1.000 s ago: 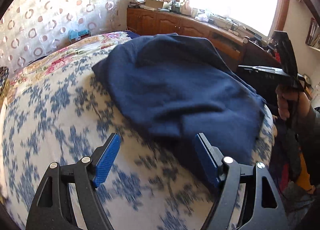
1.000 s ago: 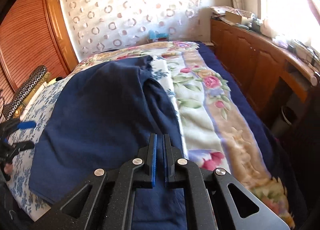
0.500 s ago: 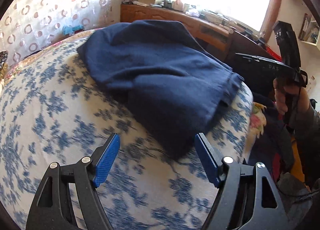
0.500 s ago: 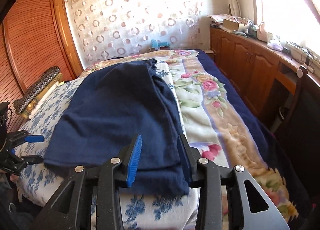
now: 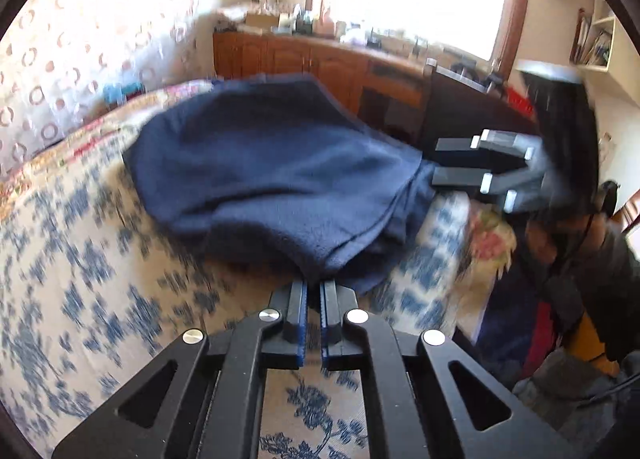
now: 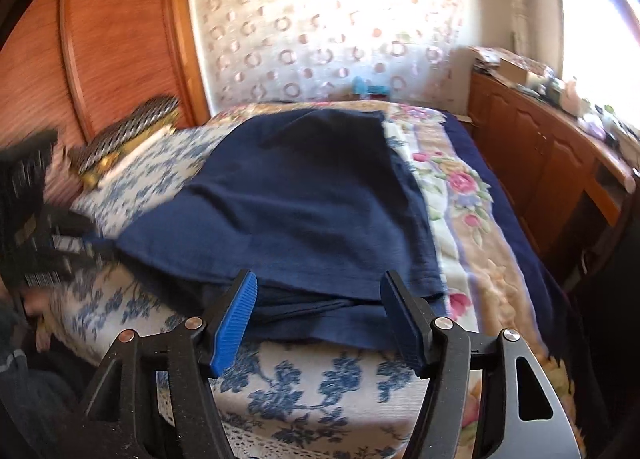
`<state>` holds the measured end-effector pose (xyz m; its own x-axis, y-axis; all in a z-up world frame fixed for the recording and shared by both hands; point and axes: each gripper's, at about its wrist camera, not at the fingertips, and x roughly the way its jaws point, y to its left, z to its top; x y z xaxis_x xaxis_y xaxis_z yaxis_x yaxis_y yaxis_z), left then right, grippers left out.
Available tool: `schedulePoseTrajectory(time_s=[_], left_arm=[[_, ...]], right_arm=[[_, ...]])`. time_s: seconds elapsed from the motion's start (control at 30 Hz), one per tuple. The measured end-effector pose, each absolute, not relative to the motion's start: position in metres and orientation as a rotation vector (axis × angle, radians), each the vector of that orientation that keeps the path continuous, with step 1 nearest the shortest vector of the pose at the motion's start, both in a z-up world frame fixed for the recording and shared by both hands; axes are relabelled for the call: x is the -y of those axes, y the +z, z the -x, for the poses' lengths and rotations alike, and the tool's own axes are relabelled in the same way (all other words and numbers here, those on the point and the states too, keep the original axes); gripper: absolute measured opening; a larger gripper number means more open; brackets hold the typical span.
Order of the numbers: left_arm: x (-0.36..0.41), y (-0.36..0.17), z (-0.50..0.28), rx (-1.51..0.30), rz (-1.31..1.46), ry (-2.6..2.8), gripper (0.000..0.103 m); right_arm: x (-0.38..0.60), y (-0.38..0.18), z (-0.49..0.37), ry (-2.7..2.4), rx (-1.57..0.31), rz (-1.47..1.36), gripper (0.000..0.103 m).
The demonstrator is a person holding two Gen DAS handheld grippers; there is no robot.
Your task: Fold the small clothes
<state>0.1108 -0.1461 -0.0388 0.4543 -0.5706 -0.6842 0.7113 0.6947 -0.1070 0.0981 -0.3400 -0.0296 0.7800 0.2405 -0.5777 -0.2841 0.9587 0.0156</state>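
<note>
A navy blue garment (image 5: pixel 272 171) lies folded over itself on the bed, its near corner running down to my left gripper (image 5: pixel 314 287). That gripper is shut on the corner, pads together with a pinch of cloth at the tips. In the right wrist view the same garment (image 6: pixel 312 199) fills the middle, and the left gripper (image 6: pixel 76 249) shows blurred at its left corner. My right gripper (image 6: pixel 319 277) has its jaws opening; the garment's near hem lies between the blue pads without touching them. From the left it appears as the right gripper (image 5: pixel 435 162) at the cloth's far right corner.
The bed has a blue-flowered cover (image 5: pixel 80 259) and a pink-flowered blanket (image 6: pixel 460 187) on its window side. Wooden cabinets (image 6: pixel 540 147) with clutter on top run under the window. A wardrobe (image 6: pixel 120 59) and a patterned cushion (image 6: pixel 132 127) stand at the left. Piled clothes (image 5: pixel 540 319) lie beside the bed.
The left gripper has closed on the garment's near corner. The right gripper has opened, released the hem and drawn back a little. Both views have shifted sideways.
</note>
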Motion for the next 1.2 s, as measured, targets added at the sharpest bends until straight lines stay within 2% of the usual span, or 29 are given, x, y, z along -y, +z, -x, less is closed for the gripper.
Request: schedulePoseTrajectory(time_s=[0.4, 0.9, 0.97, 1.03, 1.07, 1.1, 1.13, 1.2], left_arm=[[0.159, 0.013, -0.143, -0.652, -0.186, -0.78, 0.005], [0.143, 0.021, -0.184, -0.635, -0.092, -0.773, 0.005], [0.139, 0.021, -0.188, -0.635, -0.078, -0.774, 0.005], [0.133, 0.023, -0.196, -0.632, -0.062, -0.767, 0.005], [0.13, 0.024, -0.201, -0.629, -0.052, -0.762, 0.005], [0.128, 0.025, -0.205, -0.627, -0.044, -0.758, 0.005], [0.125, 0.027, -0.212, -0.624, -0.037, -0.748, 0.005], [0.118, 0.029, -0.225, -0.619, -0.022, -0.724, 0.005]], right_arm=[[0.325, -0.031, -0.103, 0.333, -0.635, 0.251, 0.079], [0.346, -0.037, -0.156, 0.206, -0.686, 0.453, 0.08], [0.355, -0.027, -0.163, 0.226, -0.671, 0.431, 0.073], [0.357, -0.016, -0.173, 0.268, -0.658, 0.404, 0.041], [0.357, -0.01, -0.178, 0.28, -0.644, 0.403, 0.032], [0.355, -0.002, -0.185, 0.291, -0.631, 0.408, 0.016], [0.353, 0.004, -0.192, 0.294, -0.617, 0.42, 0.012], [0.344, 0.021, -0.207, 0.285, -0.576, 0.45, 0.01]])
